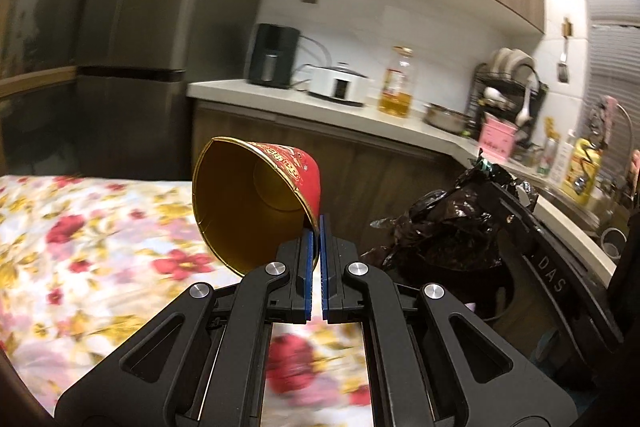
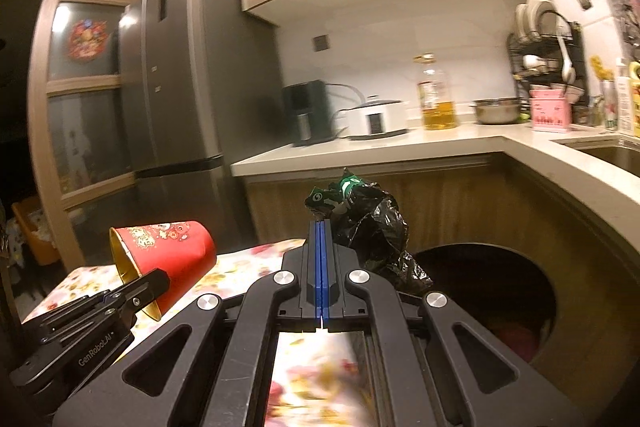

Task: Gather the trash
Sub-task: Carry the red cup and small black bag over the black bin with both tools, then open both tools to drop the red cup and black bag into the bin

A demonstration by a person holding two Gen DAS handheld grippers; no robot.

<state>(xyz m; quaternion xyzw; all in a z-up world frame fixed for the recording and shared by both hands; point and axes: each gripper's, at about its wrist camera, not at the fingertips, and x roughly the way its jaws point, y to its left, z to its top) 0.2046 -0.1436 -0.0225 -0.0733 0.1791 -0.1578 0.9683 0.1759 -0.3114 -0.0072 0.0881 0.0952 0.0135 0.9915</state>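
Observation:
A red paper cup (image 1: 256, 203) with a gold inside lies tilted in the air, mouth toward the camera. My left gripper (image 1: 317, 227) is shut on its rim. The right wrist view shows the same cup (image 2: 172, 247) at lower left in the left gripper (image 2: 158, 281). My right gripper (image 2: 321, 227) is shut on a crumpled black plastic wrapper (image 2: 368, 223) with green marks. In the left wrist view that wrapper (image 1: 444, 231) hangs to the right of the cup, pinched at its top by the right gripper (image 1: 490, 183). A dark round bin (image 2: 576, 307) opens below the wrapper.
A table with a floral cloth (image 1: 100, 227) lies under both grippers. Behind stand a grey fridge (image 2: 184, 75) and an L-shaped counter (image 2: 400, 143) with a black appliance (image 1: 272, 55), a white cooker (image 1: 340, 85), an oil bottle (image 2: 438, 99), a dish rack (image 2: 548, 43) and a sink (image 2: 612, 151).

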